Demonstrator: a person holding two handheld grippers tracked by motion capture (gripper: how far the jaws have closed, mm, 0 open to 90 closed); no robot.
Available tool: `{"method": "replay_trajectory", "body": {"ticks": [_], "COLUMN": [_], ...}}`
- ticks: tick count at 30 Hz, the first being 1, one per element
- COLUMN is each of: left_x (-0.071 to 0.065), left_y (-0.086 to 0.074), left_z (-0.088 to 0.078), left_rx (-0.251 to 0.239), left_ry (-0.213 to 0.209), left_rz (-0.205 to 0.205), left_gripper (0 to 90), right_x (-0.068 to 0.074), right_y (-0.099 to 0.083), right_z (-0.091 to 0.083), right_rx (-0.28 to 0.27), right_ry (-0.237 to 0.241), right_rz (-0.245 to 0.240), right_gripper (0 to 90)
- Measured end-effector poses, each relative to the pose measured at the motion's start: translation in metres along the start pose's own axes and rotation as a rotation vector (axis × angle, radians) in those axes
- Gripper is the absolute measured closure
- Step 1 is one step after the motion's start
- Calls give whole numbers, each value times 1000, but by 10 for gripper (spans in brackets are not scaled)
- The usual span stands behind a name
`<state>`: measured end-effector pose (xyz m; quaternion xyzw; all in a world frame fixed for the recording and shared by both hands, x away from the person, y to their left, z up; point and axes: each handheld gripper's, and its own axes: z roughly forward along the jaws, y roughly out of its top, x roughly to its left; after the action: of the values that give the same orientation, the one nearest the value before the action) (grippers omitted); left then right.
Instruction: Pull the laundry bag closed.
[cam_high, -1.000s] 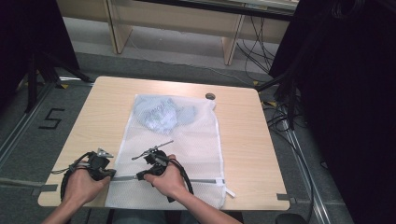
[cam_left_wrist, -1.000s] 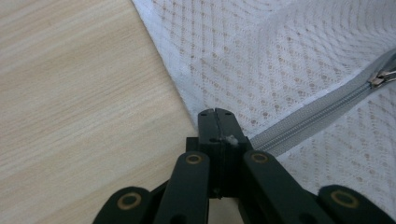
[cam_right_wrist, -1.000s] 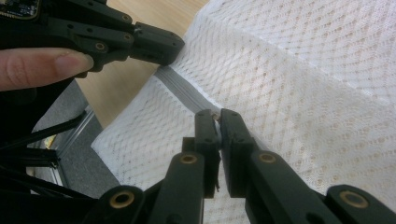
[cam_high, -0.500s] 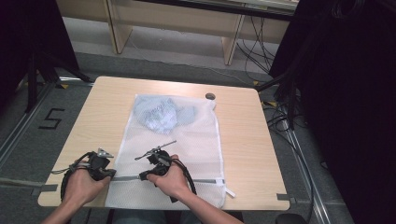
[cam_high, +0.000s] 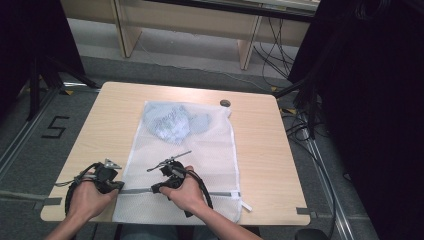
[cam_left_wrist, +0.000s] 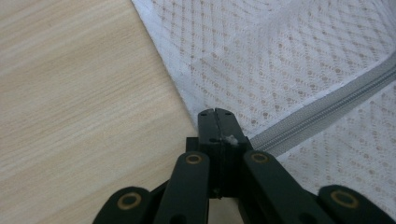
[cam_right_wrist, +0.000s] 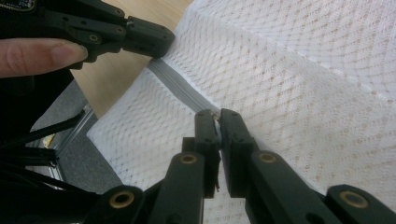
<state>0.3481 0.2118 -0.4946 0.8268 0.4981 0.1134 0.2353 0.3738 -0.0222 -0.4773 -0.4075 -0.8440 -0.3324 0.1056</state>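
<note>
A white mesh laundry bag (cam_high: 210, 150) lies flat on the wooden table (cam_high: 265, 150), with a bunched blue garment (cam_high: 172, 122) inside its far end. A grey zipper (cam_high: 220, 193) runs across the bag near the front edge. My left gripper (cam_high: 119, 186) is shut on the bag's left edge at the zipper's end (cam_left_wrist: 215, 112). My right gripper (cam_high: 156, 189) rests on the zipper (cam_right_wrist: 182, 93) a short way to the right. Its jaws are pinched on a small piece of the zipper (cam_right_wrist: 215, 116). The left gripper (cam_right_wrist: 149, 39) is close ahead in the right gripper view.
A small dark round object (cam_high: 225, 103) sits on the table beyond the bag's far right corner. Bare wood lies left (cam_left_wrist: 84, 93) and right of the bag. The table's front edge is just behind my hands. Black curtains and cables stand at the right.
</note>
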Motion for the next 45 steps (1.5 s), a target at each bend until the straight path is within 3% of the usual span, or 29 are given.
{"method": "replay_trajectory", "body": {"ticks": [1,2,4,18,22,23,25,29,37,40,42,45], "left_x": [-1,0,0,0,0,0,0,-1,-1,0,0,0], "left_y": [0,0,0,0,0,0,0,-1,-1,0,0,0], "left_z": [2,-1,0,0,0,0,0,1,1,0,1,1], "left_rx": [-12,8,3,3,3,6,5,-14,-18,4,-5,-7], "left_ry": [5,3,-1,-7,-4,0,-1,5,3,0,2,4], "left_rz": [-15,3,5,4,1,7,5,3,4,3,-15,1], "left_gripper": [900,900,900,900,900,900,900,900,900,900,900,900], "right_x": [0,0,-1,-3,-3,-5,-5,-4,-5,-5,-5,-5], "right_y": [0,0,-1,-2,-2,-2,-2,-3,-5,-5,-4,-3], "right_z": [0,-1,-2,-6,-8,-7,-7,-10,-11,-12,-12,-12], "right_rx": [1,3,0,3,3,-6,-6,0,1,1,3,2], "right_ry": [1,1,-2,-4,-5,-2,-2,-8,-5,-6,-5,-2], "right_rz": [-1,5,8,-11,5,-35,-36,-5,-3,-4,-3,-5], "right_gripper": [869,869,869,869,869,869,869,869,869,869,869,869]}}
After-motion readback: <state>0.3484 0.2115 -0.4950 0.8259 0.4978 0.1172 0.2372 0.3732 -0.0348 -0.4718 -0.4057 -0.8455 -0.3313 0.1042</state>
